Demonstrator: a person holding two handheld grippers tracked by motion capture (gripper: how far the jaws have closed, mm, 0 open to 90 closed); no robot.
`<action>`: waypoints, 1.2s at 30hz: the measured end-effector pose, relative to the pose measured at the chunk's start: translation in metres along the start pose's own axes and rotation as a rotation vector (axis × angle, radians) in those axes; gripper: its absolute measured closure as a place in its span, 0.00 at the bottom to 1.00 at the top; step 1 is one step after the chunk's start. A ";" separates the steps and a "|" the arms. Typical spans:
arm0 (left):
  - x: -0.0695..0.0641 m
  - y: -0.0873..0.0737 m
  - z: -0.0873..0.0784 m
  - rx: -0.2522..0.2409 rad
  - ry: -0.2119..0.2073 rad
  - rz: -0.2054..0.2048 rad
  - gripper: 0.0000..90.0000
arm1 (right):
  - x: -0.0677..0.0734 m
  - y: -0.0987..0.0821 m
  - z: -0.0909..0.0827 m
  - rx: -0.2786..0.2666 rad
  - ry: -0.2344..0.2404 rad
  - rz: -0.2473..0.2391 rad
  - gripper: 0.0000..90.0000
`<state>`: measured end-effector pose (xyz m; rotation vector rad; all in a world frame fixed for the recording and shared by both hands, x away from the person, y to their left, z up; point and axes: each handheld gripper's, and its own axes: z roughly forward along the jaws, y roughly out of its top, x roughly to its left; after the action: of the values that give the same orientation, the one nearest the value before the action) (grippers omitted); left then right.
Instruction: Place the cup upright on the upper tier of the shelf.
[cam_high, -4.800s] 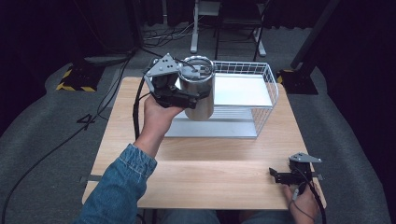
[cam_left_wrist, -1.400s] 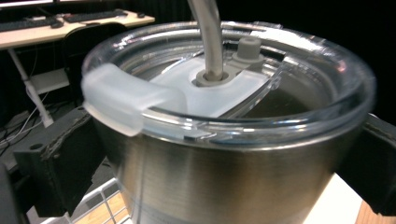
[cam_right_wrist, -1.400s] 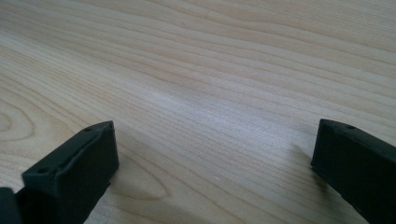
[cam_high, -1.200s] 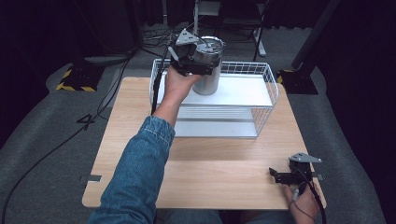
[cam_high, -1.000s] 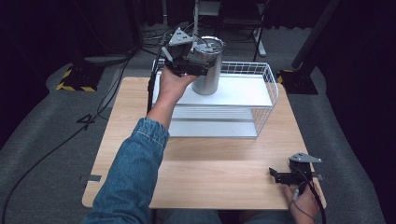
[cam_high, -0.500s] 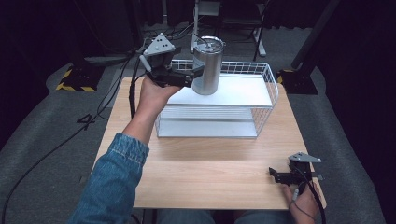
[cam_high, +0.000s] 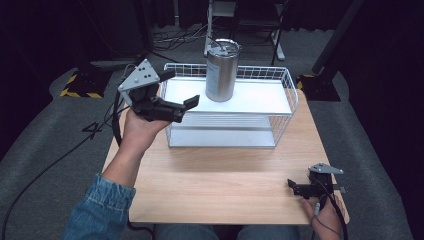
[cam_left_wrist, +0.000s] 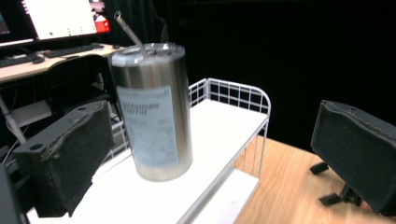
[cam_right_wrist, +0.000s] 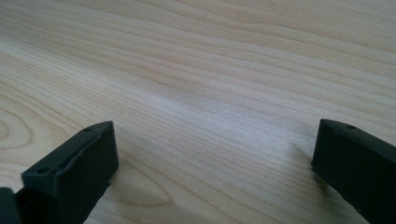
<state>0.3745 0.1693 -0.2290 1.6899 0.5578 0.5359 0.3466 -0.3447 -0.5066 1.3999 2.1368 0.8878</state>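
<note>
A steel tumbler (cam_high: 222, 75) with a lid and a straw stands upright on the top shelf of a white wire rack (cam_high: 260, 102). My left gripper (cam_high: 181, 88) hovers open just left of the rack's left end, clear of the tumbler. In the left gripper view the tumbler (cam_left_wrist: 156, 112) stands ahead between the two spread jaws of the left gripper (cam_left_wrist: 215, 121), touching neither. My right gripper (cam_high: 295, 187) rests low at the table's front right corner. In its own view the right gripper (cam_right_wrist: 215, 140) is open over bare wood.
The rack sits at the back of the wooden table (cam_high: 215, 185) and has a lower shelf (cam_high: 225, 127). Cables (cam_high: 60, 155) trail over the grey floor at the left. A desk with a monitor (cam_left_wrist: 56, 18) stands behind the rack.
The left gripper has let go of the tumbler on the rack's top shelf, opened, and drawn back to the left. The right gripper has stayed put.
</note>
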 end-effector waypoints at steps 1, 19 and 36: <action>0.000 0.000 0.000 0.000 0.000 0.000 0.00 | 0.000 0.000 0.000 0.000 0.000 0.001 0.00; -0.012 -0.068 -0.042 0.092 -0.028 -0.015 0.00 | 0.000 0.001 0.001 -0.001 0.000 0.000 0.00; -0.023 -0.146 -0.057 0.146 -0.031 -0.042 0.00 | 0.000 0.001 0.001 -0.002 0.000 0.000 0.00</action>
<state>0.3101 0.2231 -0.3637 1.8180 0.6206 0.4466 0.3477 -0.3443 -0.5068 1.3985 2.1359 0.8895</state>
